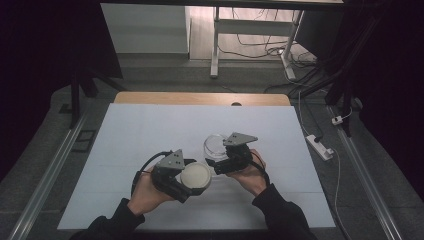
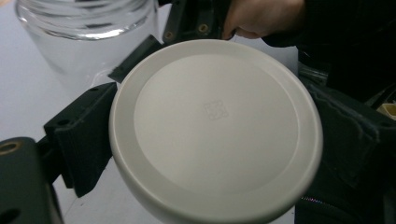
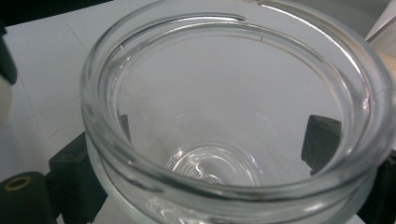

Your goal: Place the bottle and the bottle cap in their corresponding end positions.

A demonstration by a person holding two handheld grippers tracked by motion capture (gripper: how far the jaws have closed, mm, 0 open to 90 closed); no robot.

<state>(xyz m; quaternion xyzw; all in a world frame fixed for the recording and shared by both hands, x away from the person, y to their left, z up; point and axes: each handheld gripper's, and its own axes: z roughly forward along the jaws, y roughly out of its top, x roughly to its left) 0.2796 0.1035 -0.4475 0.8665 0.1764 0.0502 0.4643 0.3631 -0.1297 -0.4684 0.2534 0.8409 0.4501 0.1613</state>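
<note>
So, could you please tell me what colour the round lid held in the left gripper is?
Off-white round plastic lid, plainest in the left gripper view.

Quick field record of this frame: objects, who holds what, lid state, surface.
left gripper: shut on lid
lid: white, round, held by its rim between the jaws, off the jar
right gripper: shut on jar
jar: clear glass, open mouth, looks empty, jaws on either side of it
relation: lid beside the jar, to the person's left, not on it
table: white top, jar stands on it
</note>
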